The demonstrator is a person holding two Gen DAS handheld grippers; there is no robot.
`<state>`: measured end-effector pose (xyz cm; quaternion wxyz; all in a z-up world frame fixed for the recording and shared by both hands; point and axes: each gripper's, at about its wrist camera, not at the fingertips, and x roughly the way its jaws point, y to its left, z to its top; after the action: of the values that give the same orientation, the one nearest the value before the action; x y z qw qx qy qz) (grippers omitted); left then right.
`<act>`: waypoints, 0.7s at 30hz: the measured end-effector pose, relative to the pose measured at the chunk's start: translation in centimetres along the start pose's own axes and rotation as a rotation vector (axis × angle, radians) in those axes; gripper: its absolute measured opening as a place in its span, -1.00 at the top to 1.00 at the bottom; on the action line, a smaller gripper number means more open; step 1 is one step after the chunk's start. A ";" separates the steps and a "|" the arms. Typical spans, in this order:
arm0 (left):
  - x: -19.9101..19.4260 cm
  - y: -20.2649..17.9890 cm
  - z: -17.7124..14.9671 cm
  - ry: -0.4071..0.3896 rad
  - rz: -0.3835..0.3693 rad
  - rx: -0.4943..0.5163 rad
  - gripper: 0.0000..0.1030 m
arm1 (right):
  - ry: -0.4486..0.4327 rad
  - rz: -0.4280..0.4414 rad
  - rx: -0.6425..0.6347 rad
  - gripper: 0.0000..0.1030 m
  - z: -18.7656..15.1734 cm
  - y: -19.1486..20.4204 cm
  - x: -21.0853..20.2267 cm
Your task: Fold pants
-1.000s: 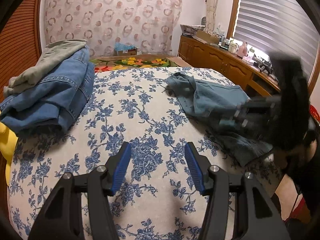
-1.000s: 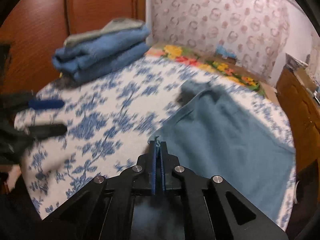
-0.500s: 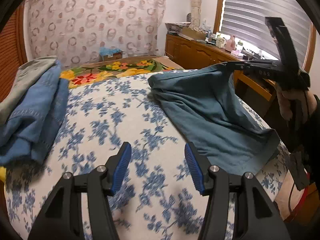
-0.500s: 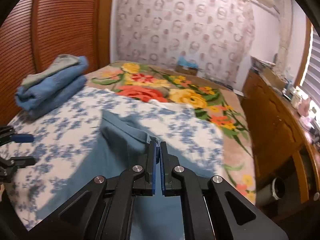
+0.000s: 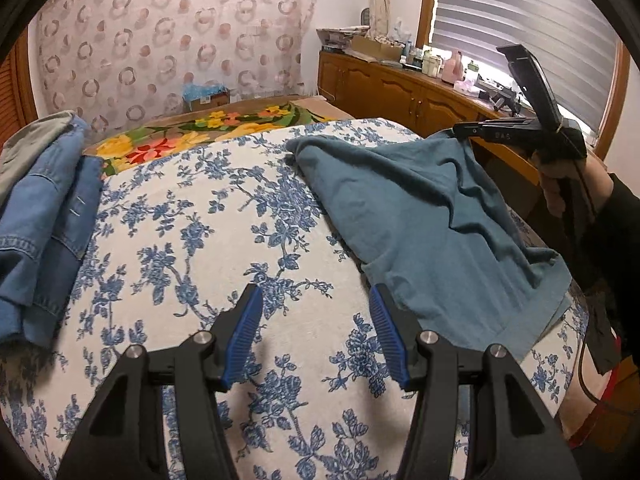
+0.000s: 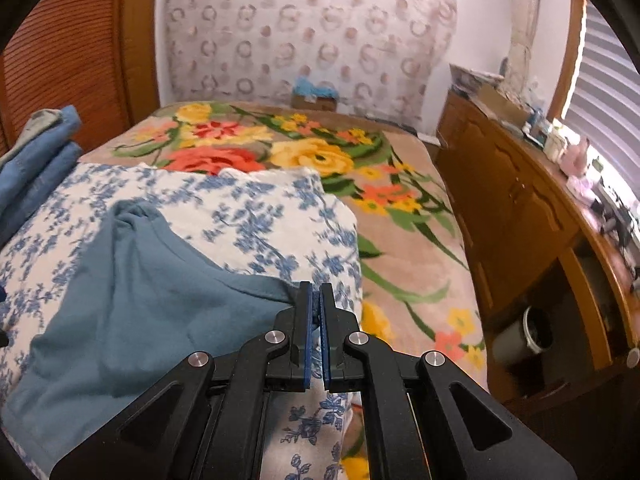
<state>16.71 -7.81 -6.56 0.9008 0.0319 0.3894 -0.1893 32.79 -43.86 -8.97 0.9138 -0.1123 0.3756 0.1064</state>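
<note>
Folded jeans (image 5: 40, 216) cut off at left

Matt teal cloth pants (image 5: 424, 216)

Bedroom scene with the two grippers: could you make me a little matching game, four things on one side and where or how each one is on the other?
Things:
1. left gripper
2. right gripper
3. teal pants
4. folded denim stack

States:
A. partly lifted off the blue-flowered bedspread by one corner
B. open and empty, above the bedspread
C. lying at the bed's left edge in the left wrist view
D. shut on an edge of cloth

Pairs: 1-B, 2-D, 3-A, 4-C
</note>
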 end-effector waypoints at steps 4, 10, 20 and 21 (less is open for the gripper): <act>0.5 -0.6 -0.1 0.006 -0.012 0.010 -0.06 | -0.001 0.027 0.018 0.83 -0.5 0.4 -0.4; 0.3 -1.9 -0.8 0.008 -0.033 0.021 -0.06 | -0.027 0.093 0.028 0.60 -2.9 2.0 -4.4; -1.4 -4.0 -2.3 -0.002 -0.051 0.050 -0.06 | -0.007 0.159 0.021 0.58 -9.8 6.1 -10.7; -1.5 -4.1 -2.5 -0.001 -0.052 0.052 -0.06 | -0.005 0.155 0.023 0.58 -10.3 6.3 -11.0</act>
<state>12.57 -10.65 -6.81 0.8946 0.0449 0.3847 -0.2229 16.57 -41.98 -9.06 0.9049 -0.0724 0.3822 0.1727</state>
